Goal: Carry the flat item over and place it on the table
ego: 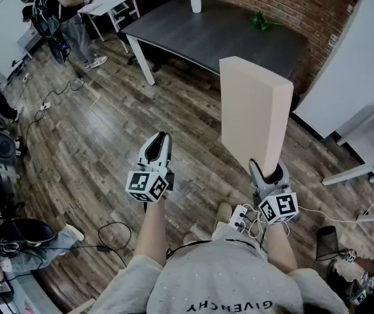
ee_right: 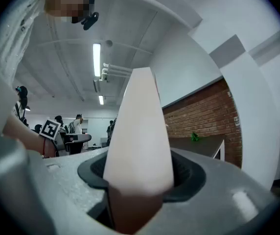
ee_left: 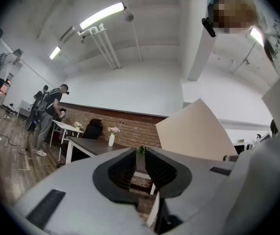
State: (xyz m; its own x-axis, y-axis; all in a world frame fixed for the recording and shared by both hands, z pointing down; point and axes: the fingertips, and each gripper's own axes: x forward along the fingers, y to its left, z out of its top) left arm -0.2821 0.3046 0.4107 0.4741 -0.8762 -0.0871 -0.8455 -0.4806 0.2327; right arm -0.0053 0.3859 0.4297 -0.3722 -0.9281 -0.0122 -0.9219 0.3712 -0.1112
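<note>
Now, thick pale-beige flat slab (ego: 255, 113), plain-faced, upright at two o'clock, bottom edge pinched by right gripper (ego: 269, 174), dark table (ego: 193, 34) at twelve o'clock, left gripper (ego: 157, 142) jaws barely apart, empty.

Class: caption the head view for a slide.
Right gripper holds a beige panel upright; dark table ahead; left gripper empty.
</note>
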